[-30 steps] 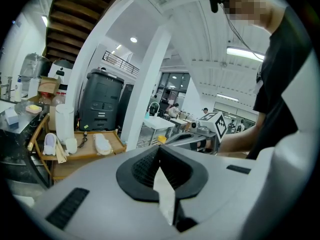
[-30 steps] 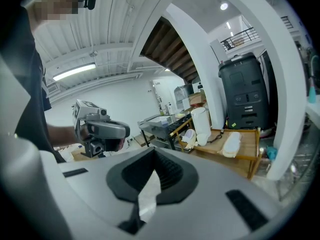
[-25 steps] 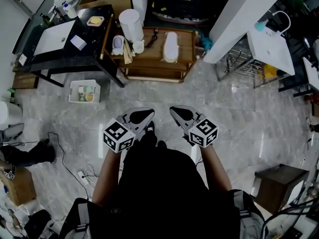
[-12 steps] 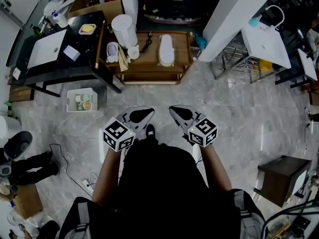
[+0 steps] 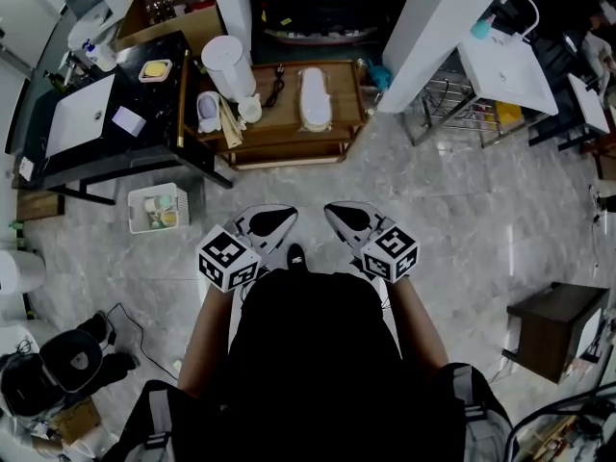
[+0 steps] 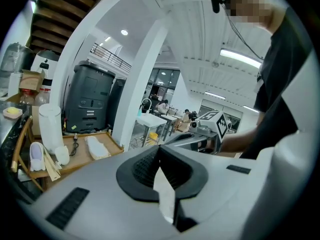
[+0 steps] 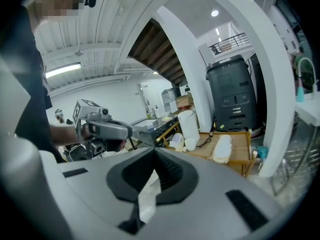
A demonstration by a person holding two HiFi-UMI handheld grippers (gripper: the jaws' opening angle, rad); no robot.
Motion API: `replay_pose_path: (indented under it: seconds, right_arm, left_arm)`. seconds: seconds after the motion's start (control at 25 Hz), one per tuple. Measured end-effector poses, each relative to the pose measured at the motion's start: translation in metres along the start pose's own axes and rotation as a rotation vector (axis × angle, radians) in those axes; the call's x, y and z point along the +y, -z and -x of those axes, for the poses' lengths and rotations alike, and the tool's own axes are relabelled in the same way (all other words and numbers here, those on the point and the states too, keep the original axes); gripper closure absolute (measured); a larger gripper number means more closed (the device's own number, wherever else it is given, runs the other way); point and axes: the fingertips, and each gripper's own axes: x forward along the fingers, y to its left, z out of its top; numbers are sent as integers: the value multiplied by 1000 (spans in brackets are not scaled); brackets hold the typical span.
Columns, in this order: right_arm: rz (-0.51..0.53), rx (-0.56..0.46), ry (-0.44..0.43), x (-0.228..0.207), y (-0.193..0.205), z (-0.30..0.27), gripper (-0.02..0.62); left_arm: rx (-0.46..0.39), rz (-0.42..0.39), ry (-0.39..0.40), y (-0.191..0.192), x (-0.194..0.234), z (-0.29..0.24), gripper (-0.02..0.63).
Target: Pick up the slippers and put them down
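One pale slipper (image 5: 313, 99) lies flat on the low wooden table (image 5: 279, 135) ahead; it shows too in the left gripper view (image 6: 97, 146) and the right gripper view (image 7: 222, 149). A second, white-and-lavender slipper (image 5: 208, 111) sits at the table's left end (image 6: 36, 155), beside a white cup. My left gripper (image 5: 274, 221) and right gripper (image 5: 342, 218) are held side by side in front of the person's body, well short of the table. Both are shut with nothing between the jaws (image 6: 160, 151) (image 7: 154, 154).
A tall white cylinder (image 5: 227, 65) stands at the table's back left. To the left are a black desk (image 5: 96, 133) and a white basket (image 5: 157, 207) on the marble floor. On the right are a white pillar (image 5: 438, 27), a metal rack (image 5: 452, 114) and a dark stool (image 5: 553, 320).
The person has stepped forward, so the wooden table and floor items have slid slightly in the head view. Both grippers keep the same pose, shut and empty.
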Motion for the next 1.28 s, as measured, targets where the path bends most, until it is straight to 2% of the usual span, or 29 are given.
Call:
replay_pose_path:
  seconds: [0.68,1.28]
  right_arm:
    - [-29,-32,83,-22,-2,-17,588]
    - [-49,-25,122,-31,2,-27,588]
  left_arm:
    - [53,-31,87,1,25,-14,595]
    - [65,-28,121,4,36,-13,595]
